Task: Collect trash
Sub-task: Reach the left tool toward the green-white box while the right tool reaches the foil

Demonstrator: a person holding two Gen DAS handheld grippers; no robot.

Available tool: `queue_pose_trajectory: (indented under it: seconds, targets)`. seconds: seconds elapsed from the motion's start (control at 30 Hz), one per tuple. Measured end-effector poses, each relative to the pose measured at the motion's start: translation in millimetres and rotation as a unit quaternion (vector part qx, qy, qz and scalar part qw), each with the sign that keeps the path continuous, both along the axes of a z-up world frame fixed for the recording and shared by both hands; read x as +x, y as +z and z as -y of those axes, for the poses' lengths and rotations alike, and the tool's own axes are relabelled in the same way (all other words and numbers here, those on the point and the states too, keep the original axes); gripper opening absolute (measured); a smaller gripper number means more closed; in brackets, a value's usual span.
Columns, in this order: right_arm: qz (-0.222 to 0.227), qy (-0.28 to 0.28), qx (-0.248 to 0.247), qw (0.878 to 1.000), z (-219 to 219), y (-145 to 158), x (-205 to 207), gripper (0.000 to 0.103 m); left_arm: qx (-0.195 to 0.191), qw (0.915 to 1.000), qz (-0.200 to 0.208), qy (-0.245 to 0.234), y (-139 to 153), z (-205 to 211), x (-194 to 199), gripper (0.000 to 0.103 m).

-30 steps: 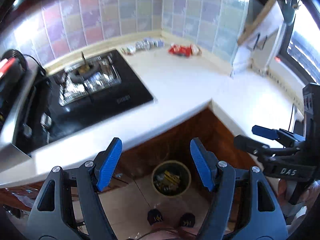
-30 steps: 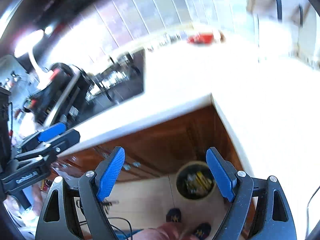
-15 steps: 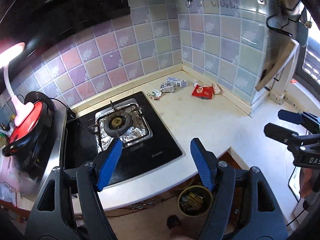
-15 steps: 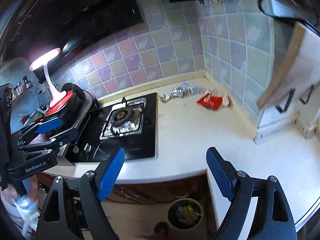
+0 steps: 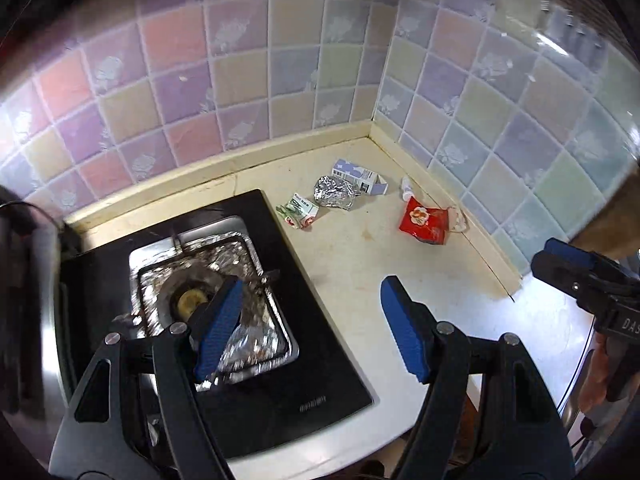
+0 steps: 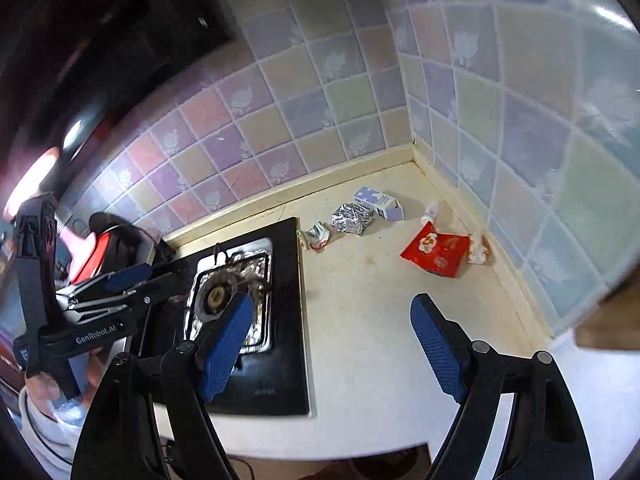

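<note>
Both cameras look down from above at the counter [image 5: 360, 264] corner, not very close. The left one sits over the stove [image 5: 224, 320]. Both see the trash by the tiled wall [image 6: 320, 120].

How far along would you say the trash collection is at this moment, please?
Nothing visibly collected yet. Both the left tongs and right tongs are open and empty above the counter. Left to pick up in the corner: the red packet, foil ball, small carton, crumpled green wrapper, a small white bottle and a scrap by the wall.
</note>
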State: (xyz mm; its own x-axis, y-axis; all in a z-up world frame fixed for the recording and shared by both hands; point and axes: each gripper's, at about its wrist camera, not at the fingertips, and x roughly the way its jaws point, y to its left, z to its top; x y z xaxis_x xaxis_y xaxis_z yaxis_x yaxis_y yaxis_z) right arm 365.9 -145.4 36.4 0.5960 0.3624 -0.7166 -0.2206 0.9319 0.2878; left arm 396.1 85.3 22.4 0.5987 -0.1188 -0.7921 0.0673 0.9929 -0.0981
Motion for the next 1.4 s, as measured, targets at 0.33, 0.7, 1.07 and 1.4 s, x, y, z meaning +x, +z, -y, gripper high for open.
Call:
queue_pose_trajectory:
  seconds: [0.33, 0.7, 1.07, 1.4]
  targets:
    - [-0.120, -0.062, 0.054, 0.989, -38.0, -120.4, 195.4, 0.074, -0.049, 0.9934, -0.103, -0.004, -118.1, -33.6, 176.5, 0.063]
    - [-0.182, -0.106, 0.088, 0.974, -62.6, -218.2, 311.7, 0.074, -0.102, 0.9789, -0.175, 0.025, -200.5, -50.0, 251.3, 0.060]
    - [-0.233, -0.131, 0.135, 0.954, -84.7, -278.9, 348.7, 0.054, -0.128, 0.9728, -0.192, 0.023, -224.4, -44.4, 264.8, 0.053]
    - [-0.201, -0.143, 0.137, 0.959, -82.3, -277.4, 332.9, 0.050, -0.140, 0.9707, -0.193, 0.026, -229.8, -37.2, 272.5, 0.047]
